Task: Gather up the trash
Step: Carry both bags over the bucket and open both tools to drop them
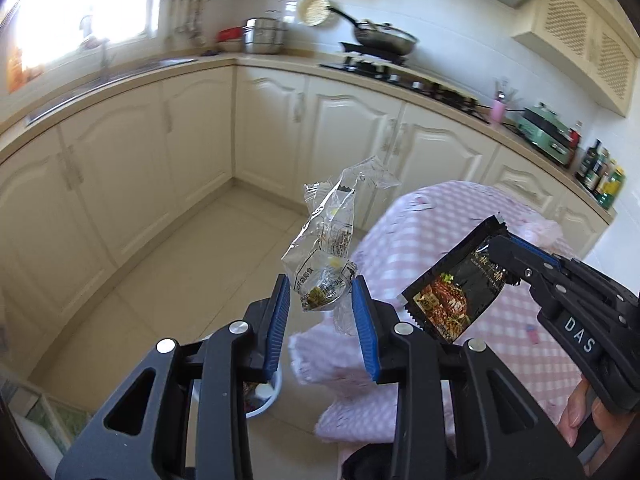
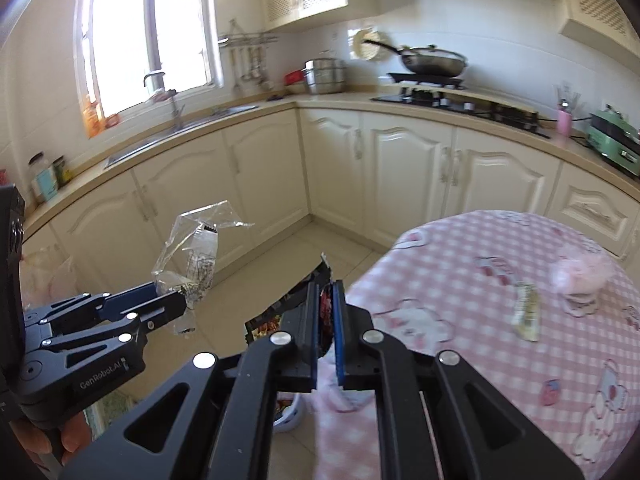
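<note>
We carry a clear crinkled wrapper (image 1: 324, 256) pinched low between the partly spread fingers of the left tool (image 1: 322, 304), and a dark snack packet (image 1: 452, 292) clamped in the pressed-together right tool (image 2: 326, 312), both off the edge of the pink checked desk (image 2: 500, 280). To do this well we should keep both grips firm and bring them over the white bin (image 1: 266, 398), at six o'clock below the left tool, before letting go. The bin is mostly hidden behind the tools, and another scrap (image 2: 526, 312) lies blurred at three o'clock on the desk.
</note>
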